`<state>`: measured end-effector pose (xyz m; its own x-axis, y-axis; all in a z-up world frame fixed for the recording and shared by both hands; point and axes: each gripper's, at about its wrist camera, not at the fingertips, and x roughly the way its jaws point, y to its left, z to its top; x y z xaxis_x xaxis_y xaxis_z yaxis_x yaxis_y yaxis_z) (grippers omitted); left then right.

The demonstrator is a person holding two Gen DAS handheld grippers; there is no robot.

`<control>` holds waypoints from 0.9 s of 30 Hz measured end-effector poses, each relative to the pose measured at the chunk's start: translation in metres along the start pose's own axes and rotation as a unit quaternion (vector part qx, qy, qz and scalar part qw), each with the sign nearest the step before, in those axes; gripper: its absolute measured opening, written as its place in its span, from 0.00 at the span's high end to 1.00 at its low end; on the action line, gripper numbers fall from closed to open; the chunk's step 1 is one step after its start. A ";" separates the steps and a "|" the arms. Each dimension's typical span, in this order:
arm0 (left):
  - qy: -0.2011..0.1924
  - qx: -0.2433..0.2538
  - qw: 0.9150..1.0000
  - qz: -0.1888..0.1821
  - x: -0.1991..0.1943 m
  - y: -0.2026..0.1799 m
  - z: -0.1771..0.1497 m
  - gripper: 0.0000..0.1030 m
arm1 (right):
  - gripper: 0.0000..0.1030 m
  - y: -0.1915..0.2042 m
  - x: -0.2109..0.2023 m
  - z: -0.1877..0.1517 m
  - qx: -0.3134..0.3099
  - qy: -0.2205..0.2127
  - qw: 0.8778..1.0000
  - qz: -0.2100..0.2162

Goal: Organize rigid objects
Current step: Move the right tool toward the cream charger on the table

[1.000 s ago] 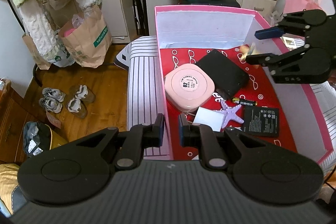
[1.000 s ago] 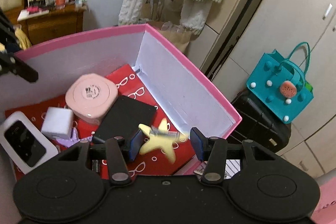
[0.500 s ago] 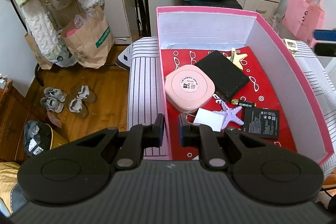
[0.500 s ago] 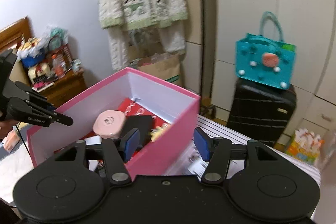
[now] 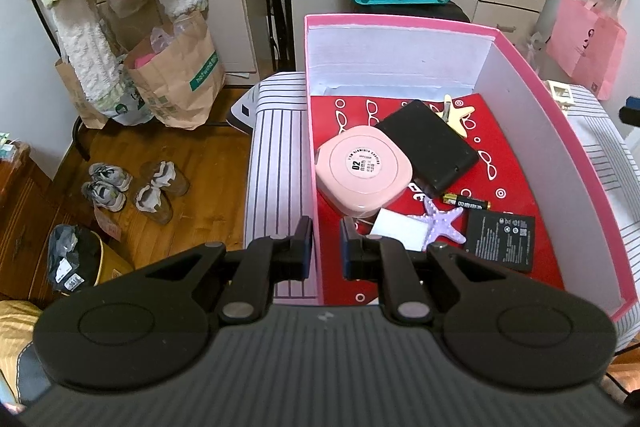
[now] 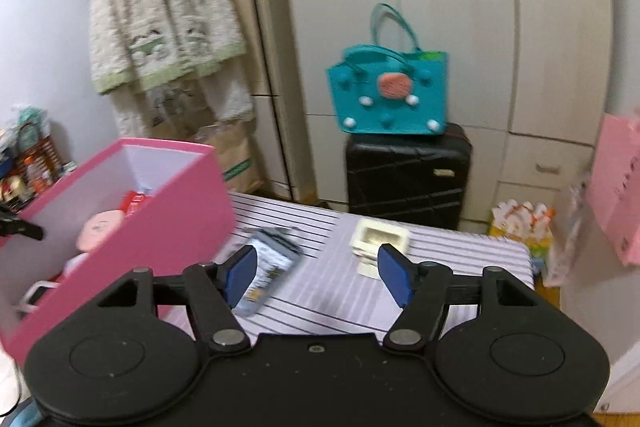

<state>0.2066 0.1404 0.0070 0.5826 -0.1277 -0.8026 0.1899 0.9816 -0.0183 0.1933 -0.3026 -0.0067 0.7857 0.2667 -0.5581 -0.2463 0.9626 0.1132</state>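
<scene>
Pink box (image 5: 532, 75) on the striped bench (image 6: 320, 291) holds two starfish, yellow (image 5: 456, 115) and purple (image 5: 442, 223), one pink case (image 5: 364, 171), one battery (image 5: 466, 203). Left gripper (image 5: 325, 247) pinches the box's near wall. Right gripper (image 6: 314, 273), over the box a second ago, now hovers jaws spread above a blurred packet (image 6: 266, 267), possibly foil.
</scene>
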 end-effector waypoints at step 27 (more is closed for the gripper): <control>-0.001 -0.015 1.000 0.007 0.000 -0.002 0.000 0.88 | 0.17 -0.031 0.125 -0.014 0.008 0.026 0.998 -0.048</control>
<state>0.2067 0.1381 0.0070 0.5866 -0.1137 -0.8019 0.1575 0.9872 -0.0248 0.2908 -0.2994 -0.0915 0.7753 0.1706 -0.6081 -0.1620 0.9843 0.0695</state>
